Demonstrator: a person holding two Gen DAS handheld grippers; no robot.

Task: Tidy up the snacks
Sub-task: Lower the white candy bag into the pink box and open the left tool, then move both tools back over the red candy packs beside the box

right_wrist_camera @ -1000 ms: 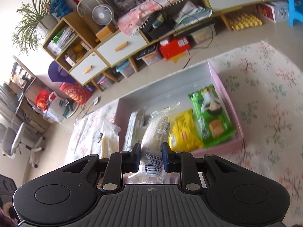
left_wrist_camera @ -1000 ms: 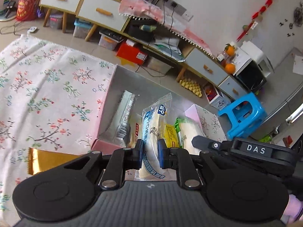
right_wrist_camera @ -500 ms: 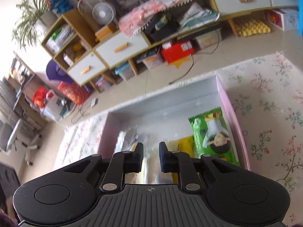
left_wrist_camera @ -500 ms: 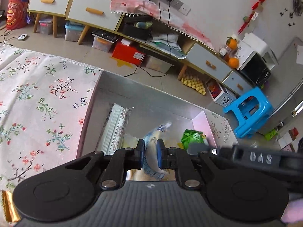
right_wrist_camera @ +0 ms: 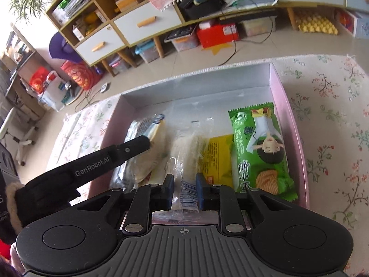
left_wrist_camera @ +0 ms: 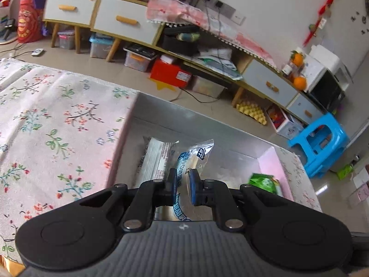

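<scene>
1. Fingers of the left gripper (left_wrist_camera: 182,185) were narrow, pinching a clear bread packet (left_wrist_camera: 193,159) near its lower part; whether they gripped firmly could not be told.
2. Fingers of the right gripper (right_wrist_camera: 183,191) stood apart with a clear packet (right_wrist_camera: 188,159) between them, seemingly not touching its sides.
3. Both packets lay in the pink box (right_wrist_camera: 297,138) on the flowered counter, beside a yellow packet (right_wrist_camera: 219,159) and a green packet (right_wrist_camera: 260,150).
4. Every packet's long axis ran away from the fingers, toward the box's far wall.
5. My judgement: the left gripper was nearer to letting go, its packet lying beside the white packet (left_wrist_camera: 154,161).
</scene>
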